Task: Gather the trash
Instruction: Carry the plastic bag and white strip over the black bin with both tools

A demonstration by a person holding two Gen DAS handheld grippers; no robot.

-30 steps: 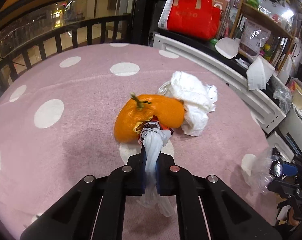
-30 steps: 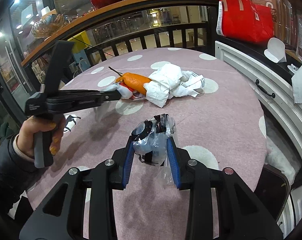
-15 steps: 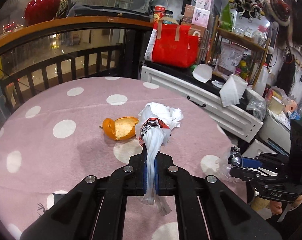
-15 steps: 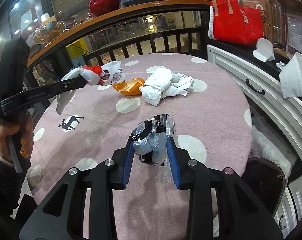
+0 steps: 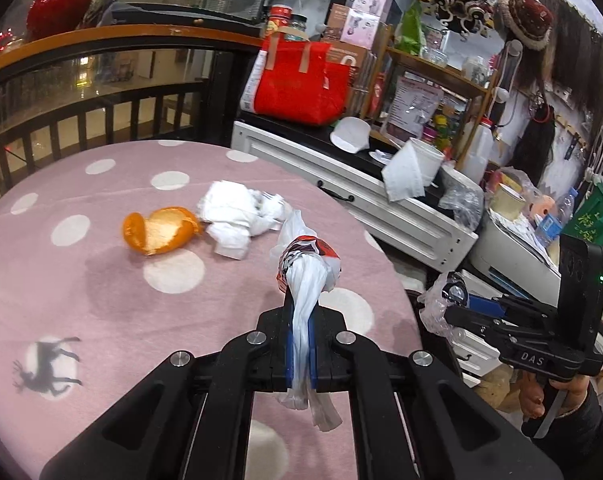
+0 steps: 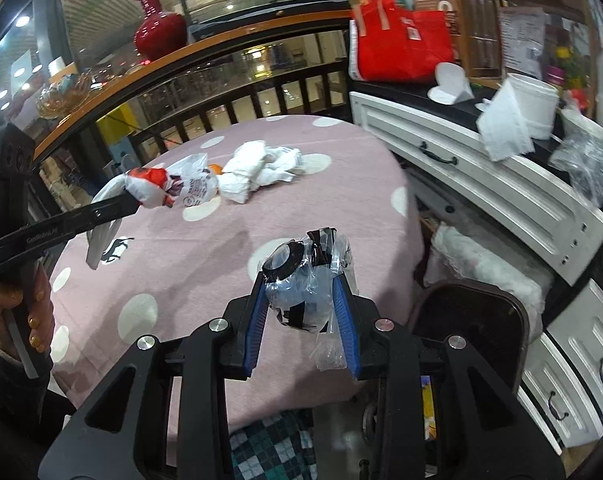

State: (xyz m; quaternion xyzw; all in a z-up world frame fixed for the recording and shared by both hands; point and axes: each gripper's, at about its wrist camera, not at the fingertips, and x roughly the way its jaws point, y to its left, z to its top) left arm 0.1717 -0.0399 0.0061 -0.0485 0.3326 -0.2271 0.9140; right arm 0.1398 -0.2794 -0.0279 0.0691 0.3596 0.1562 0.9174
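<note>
Left claw (image 5: 300, 320): clenched on the twisted neck of a crumpled white plastic bag with red and black print (image 5: 306, 264), carried above the round desk in pink cloth with white dots (image 5: 101, 280).
Right claw (image 6: 303, 300): grasping a crinkled clear plastic wrapper with black tape (image 6: 305, 280), near the desk edge.
On the desk: hollow orange peel (image 5: 159, 231), touching a wad of crumpled white tissue (image 5: 237, 216).

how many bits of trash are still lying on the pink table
2: an orange peel and, touching its right side, a crumpled white tissue wad, both toward the far side of the table. More could be hidden behind the grippers.
</note>
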